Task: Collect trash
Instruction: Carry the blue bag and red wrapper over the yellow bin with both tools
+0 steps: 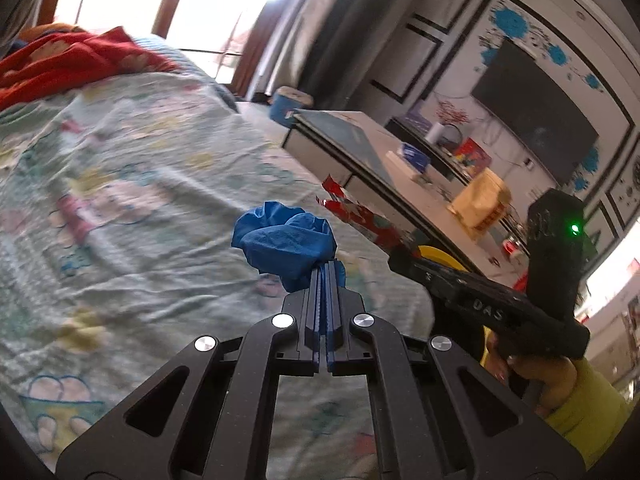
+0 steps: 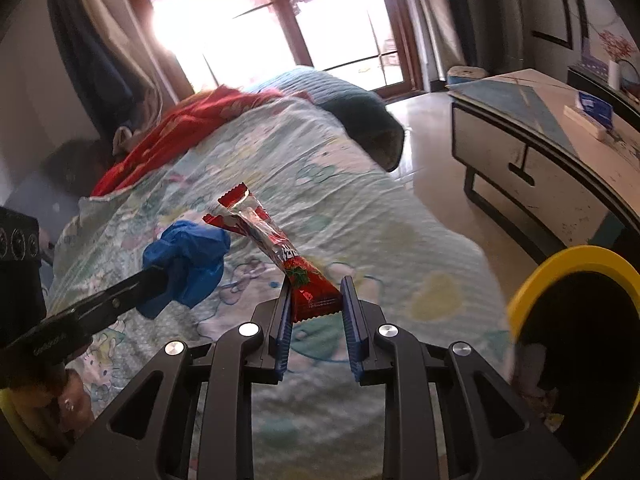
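A crumpled blue glove (image 1: 288,240) is pinched in my left gripper (image 1: 326,270), whose jaws are fully shut on it above the bed. In the right wrist view the same blue glove (image 2: 188,256) hangs from the left gripper (image 2: 160,276) at the left. My right gripper (image 2: 316,292) is shut on the lower end of a red snack wrapper (image 2: 288,256), which sticks up and away from the pads. The left wrist view shows that red wrapper (image 1: 352,208) ahead of the right gripper (image 1: 400,262). A yellow-rimmed bin (image 2: 576,256) stands at the right, its dark inside showing.
The bed's pastel cartoon quilt (image 2: 360,208) lies under both grippers, with a red blanket (image 2: 192,128) at its far end. A low table (image 2: 540,152) with a blue box and a yellow bag (image 1: 480,204) stands to the right. A bright window lies beyond. A hand in a yellow sleeve (image 1: 576,404) holds the right gripper.
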`<control>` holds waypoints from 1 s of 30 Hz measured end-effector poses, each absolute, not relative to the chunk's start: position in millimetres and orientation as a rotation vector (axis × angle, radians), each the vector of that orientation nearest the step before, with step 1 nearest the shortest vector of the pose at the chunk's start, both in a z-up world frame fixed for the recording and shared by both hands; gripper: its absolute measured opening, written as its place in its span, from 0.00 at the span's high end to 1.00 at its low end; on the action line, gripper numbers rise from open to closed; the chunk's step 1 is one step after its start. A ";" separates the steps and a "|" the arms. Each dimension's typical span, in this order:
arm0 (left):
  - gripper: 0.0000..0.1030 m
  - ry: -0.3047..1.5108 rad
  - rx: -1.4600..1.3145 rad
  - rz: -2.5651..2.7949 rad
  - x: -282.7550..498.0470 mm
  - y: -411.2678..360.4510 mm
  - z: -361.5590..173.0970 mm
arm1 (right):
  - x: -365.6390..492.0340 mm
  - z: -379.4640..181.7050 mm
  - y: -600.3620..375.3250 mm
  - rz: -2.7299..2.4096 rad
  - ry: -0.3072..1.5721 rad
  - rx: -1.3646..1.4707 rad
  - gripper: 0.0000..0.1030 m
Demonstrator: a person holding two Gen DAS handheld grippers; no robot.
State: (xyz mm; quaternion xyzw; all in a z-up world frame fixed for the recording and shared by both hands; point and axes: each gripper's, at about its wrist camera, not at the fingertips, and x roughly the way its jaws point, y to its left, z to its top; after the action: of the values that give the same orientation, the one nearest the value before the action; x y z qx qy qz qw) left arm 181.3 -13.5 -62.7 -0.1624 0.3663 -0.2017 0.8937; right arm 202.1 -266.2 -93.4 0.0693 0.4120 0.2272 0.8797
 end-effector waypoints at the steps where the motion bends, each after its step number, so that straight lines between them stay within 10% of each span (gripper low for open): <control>1: 1.00 0.756 -0.327 -0.430 180.3 -19.3 -60.5 | 201.3 -91.9 -272.2 0.466 0.854 0.153 0.79; 30: 1.00 0.712 -0.085 -0.693 155.7 -155.1 -37.0 | 169.1 -83.4 -447.8 0.140 0.757 0.323 0.79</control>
State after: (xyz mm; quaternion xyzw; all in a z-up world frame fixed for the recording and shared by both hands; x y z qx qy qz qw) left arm 155.7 -155.1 -37.0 -0.0408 0.3413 -0.3321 0.8784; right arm 169.1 -447.8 -83.4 0.1571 0.3675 0.0680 0.9141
